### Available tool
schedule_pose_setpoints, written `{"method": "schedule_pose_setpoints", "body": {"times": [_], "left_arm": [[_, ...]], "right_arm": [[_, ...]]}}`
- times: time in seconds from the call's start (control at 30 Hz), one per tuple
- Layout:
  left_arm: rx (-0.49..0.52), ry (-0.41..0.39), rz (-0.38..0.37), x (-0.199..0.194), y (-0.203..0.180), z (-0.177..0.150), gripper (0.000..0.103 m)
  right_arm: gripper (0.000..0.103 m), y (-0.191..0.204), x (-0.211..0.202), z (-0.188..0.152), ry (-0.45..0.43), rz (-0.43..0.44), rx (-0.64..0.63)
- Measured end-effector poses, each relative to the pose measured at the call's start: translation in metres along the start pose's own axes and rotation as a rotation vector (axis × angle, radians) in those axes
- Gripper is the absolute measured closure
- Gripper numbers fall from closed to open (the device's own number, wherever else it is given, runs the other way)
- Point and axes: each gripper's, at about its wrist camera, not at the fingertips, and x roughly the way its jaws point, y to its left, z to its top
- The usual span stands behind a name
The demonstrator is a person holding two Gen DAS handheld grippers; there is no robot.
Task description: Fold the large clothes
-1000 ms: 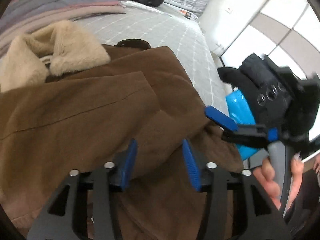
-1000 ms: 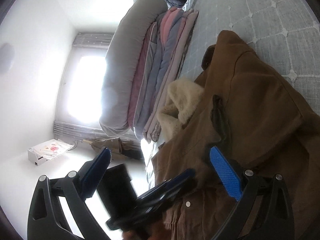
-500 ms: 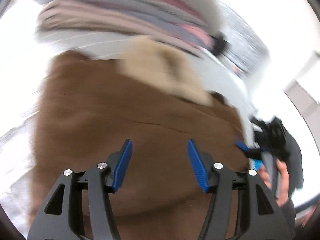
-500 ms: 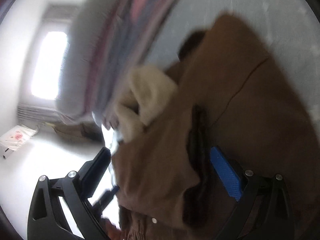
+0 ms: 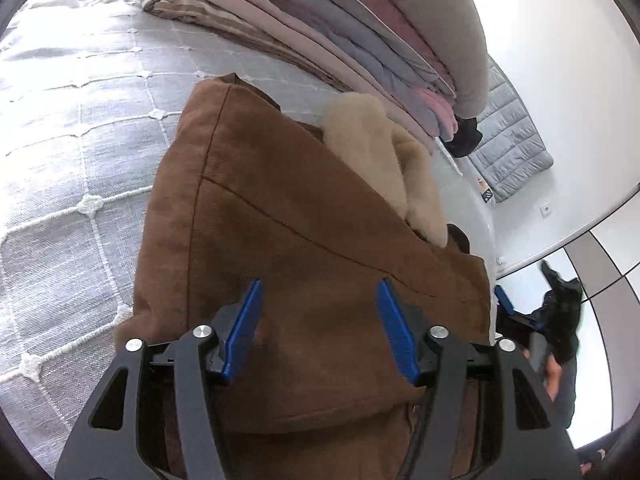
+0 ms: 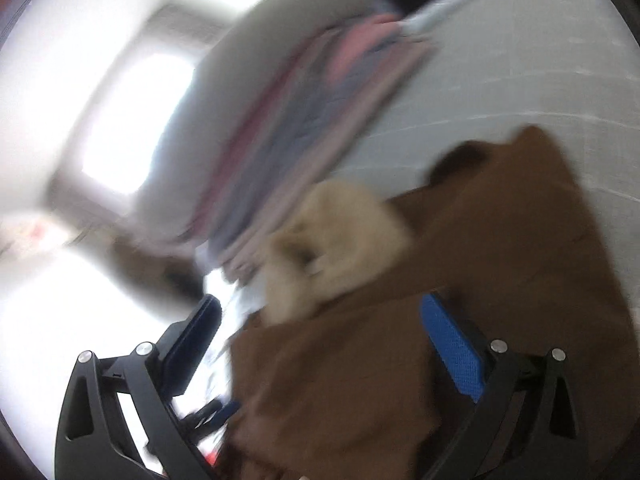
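Left wrist view looks down on the bulky brown suede-like coat (image 5: 304,264), already doubled into a thick bundle on the grey quilted bedspread (image 5: 72,152), with its cream fleece collar (image 5: 384,160) showing at about one o'clock of the bundle. The left gripper (image 5: 320,328) hovers over the near edge; its jaws have just been opening and stand apart, released, with coat beneath them but no cloth pinched between the blue pads. From the right wrist view, heavily blurred, the right gripper (image 6: 332,352) also stands wide and empty, its pads clear of the brown fabric, which fills the picture from five to three o'clock. The stack of folded pink, mauve and grey quilts (image 5: 360,40) lies just beyond the collar at twelve o'clock. The risk, as I judge it, is that thick, springy fabric left free will relax and the top layer slide open towards seven o'clock. A second pinch taken too shallow could lift only one layer and drag the fold askew, and a careless push could shove the collar against the quilt stack.
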Motion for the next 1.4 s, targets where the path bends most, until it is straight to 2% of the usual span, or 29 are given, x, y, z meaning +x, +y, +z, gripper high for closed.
{"method": "schedule_pose_setpoints", "body": {"times": [0.03,0.1,0.13,0.2,0.23,0.3,0.37,0.4,0.5,0.57,0.67,0.77,0.9,0.93,1.13,1.23,1.33,1.4], "left_arm": [[-0.007,0.001,0.006,-0.001,0.002,-0.001,0.042],[-0.024,0.017,0.003,0.004,0.008,-0.002,0.042],[-0.022,0.024,0.001,0.006,0.009,-0.002,0.042],[-0.017,0.028,-0.014,0.005,0.009,-0.002,0.042],[-0.017,0.023,-0.021,0.000,0.006,-0.002,0.042],[-0.015,-0.003,-0.069,-0.018,0.001,-0.003,0.042],[0.009,-0.037,-0.110,-0.044,-0.007,-0.007,0.040],[0.029,-0.054,-0.130,-0.060,-0.012,-0.012,0.035],[0.059,-0.090,-0.143,-0.105,-0.016,-0.032,0.024],[0.066,-0.097,-0.145,-0.130,-0.012,-0.046,0.024],[0.059,-0.090,-0.103,-0.168,0.004,-0.075,0.019],[0.043,-0.079,-0.046,-0.199,0.023,-0.107,0.017],[-0.052,-0.044,-0.010,-0.228,0.061,-0.154,0.017],[-0.073,-0.035,-0.006,-0.230,0.068,-0.160,0.017],[-0.270,0.038,-0.037,-0.232,0.111,-0.200,0.017],[-0.341,0.061,-0.008,-0.230,0.123,-0.221,0.017],[-0.381,0.083,-0.004,-0.224,0.131,-0.240,0.017],[-0.429,0.089,-0.031,-0.222,0.142,-0.255,0.017]], "right_arm": [[0.007,0.002,0.011,-0.009,0.080,0.022,-0.012],[0.007,-0.014,0.033,-0.023,0.200,-0.079,0.010],[0.007,-0.037,0.045,-0.030,0.249,-0.117,0.071],[0.008,-0.048,0.040,-0.026,0.233,-0.060,0.144],[0.008,-0.039,0.023,-0.019,0.196,-0.049,0.152],[0.008,-0.010,-0.012,-0.012,0.132,0.044,0.070],[0.007,0.014,-0.052,-0.014,0.109,0.075,-0.002],[0.007,0.020,-0.067,-0.017,0.107,0.080,-0.028],[0.007,0.026,-0.121,-0.032,0.118,-0.031,-0.117],[0.007,0.018,-0.158,-0.042,0.144,-0.136,-0.143],[0.007,-0.003,-0.188,-0.061,0.195,-0.222,-0.127],[0.007,-0.039,-0.209,-0.080,0.294,-0.293,-0.061],[0.007,-0.075,-0.219,-0.110,0.407,-0.326,0.004],[0.007,-0.083,-0.234,-0.117,0.416,-0.320,0.019],[0.007,-0.099,-0.250,-0.140,0.454,-0.262,0.132],[0.007,-0.110,-0.249,-0.151,0.491,-0.269,0.149],[0.007,-0.129,-0.250,-0.157,0.524,-0.241,0.200],[0.007,-0.149,-0.251,-0.162,0.546,-0.174,0.256]]}}
